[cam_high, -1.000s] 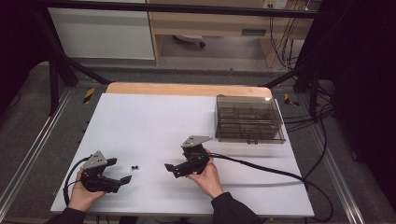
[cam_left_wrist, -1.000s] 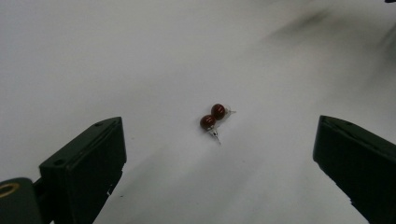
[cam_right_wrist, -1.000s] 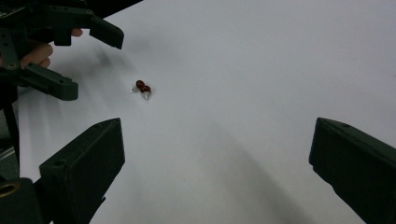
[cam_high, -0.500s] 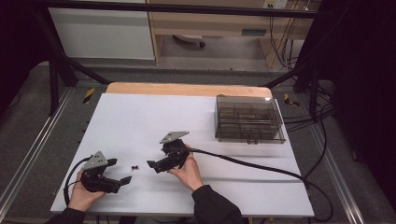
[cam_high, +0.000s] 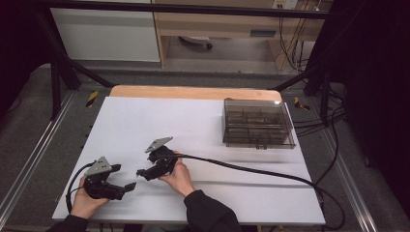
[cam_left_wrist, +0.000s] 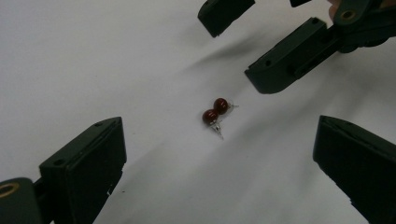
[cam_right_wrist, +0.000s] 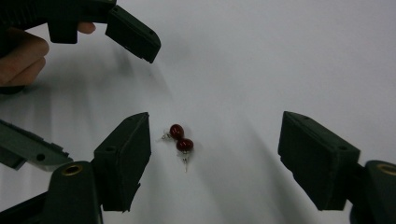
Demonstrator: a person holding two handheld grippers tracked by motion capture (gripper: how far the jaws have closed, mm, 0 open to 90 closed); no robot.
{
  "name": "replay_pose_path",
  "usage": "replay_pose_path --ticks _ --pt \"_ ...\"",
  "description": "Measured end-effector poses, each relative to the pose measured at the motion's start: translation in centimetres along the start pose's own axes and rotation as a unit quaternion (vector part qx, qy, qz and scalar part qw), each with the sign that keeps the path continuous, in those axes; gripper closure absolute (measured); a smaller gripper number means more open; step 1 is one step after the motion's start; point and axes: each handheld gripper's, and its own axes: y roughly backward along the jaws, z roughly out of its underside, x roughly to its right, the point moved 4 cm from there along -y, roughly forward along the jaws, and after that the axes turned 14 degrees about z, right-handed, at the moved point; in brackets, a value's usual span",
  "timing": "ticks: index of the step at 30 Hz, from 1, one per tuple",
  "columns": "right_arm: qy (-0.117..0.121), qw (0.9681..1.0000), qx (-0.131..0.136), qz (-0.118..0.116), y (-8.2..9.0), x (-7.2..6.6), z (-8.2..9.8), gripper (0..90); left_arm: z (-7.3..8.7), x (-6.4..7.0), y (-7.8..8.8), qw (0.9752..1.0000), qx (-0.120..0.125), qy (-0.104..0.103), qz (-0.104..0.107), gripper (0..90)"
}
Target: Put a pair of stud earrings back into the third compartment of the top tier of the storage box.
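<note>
I hold my left gripper (cam_high: pixel 126 186) low at the near edge of the bench (cam_high: pixel 145 116), jaws spread wide and gripping nothing, pointed toward the middle so its camera looks straight at the work. Just beyond it my right gripper (cam_high: pixel 141 171) is tipped down at the same spot, also wide open and empty, its cable (cam_high: pixel 251 169) trailing off to the right across the white surface.

Between the two grippers lie two small red earrings (cam_left_wrist: pixel 215 111), round beads on thin posts, touching each other and flat on the bench. In the right gripper view they sit just inside my near jaw, so I judge I am lining that gripper up to close on one of them.

Well apart, at the far right of the bench, stands a clear compartment box (cam_high: pixel 257 123) with its lid down; I'd guess it is where the earrings belong.
</note>
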Motion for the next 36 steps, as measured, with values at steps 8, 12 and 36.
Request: replay_pose_path --ticks 8,12,36 --pt "0.020 0.9996 -0.011 -0.016 -1.0 -0.7 0.1 44.4 0.0 0.0 -0.1 1.0000 -0.003 -0.002 0.000 2.8" --pt "0.026 0.9992 -0.022 -0.021 -1.2 -0.5 0.3 51.4 0.0 0.0 -0.1 1.0000 -0.003 -0.001 -0.001 2.9" --pt "0.043 0.9978 -0.024 -0.044 -1.8 -1.0 0.8 75.2 0.0 0.1 -0.1 1.0000 -0.005 -0.003 -0.001 3.3"
